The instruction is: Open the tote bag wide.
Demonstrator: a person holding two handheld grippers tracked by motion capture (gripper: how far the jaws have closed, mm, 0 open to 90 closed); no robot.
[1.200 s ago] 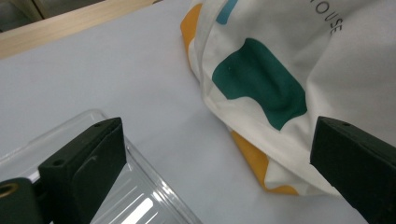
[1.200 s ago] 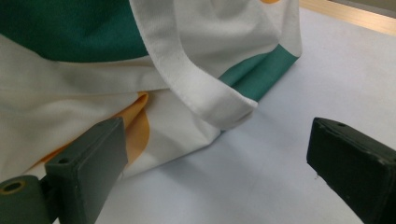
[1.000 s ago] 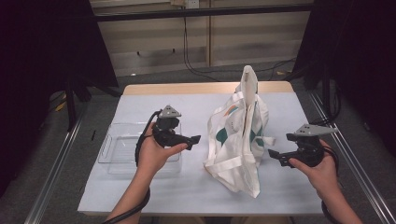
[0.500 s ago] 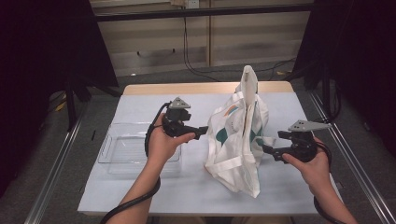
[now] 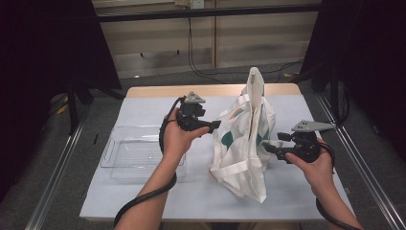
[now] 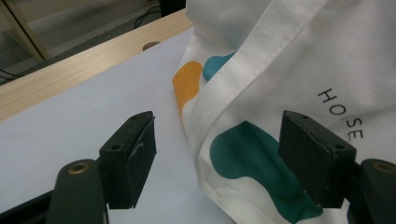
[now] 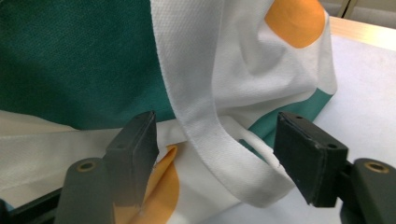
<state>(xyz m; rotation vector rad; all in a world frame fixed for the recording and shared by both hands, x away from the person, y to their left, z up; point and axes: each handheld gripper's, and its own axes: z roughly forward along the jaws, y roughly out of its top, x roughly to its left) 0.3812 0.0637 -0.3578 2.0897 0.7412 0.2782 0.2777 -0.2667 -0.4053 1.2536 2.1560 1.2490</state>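
Note:
A white tote bag [image 5: 242, 143] with teal and orange shapes stands slumped mid-table, one handle sticking up. My left gripper [image 5: 216, 125] is at its left side. In the left gripper view a folded edge of the bag [image 6: 289, 60] lies between the jaws of the left gripper [image 6: 219, 149]; they have just been closing, with a gap left at each pad. My right gripper [image 5: 268, 147] is at the bag's right side. A white strap loop [image 7: 210, 140] hangs between the jaws of the right gripper [image 7: 217, 149], also just closing, pads apart from it.
A clear plastic tray [image 5: 119, 160] lies on the white table cover [image 5: 191, 201] left of the bag, beside my left forearm. A wooden table edge [image 5: 153, 91] runs along the back. Metal rails flank the table; dark curtains stand on both sides.
The left gripper has moved right to the bag's side. The right gripper has closed in on the bag from the right. Both pairs of jaws stand narrower than before.

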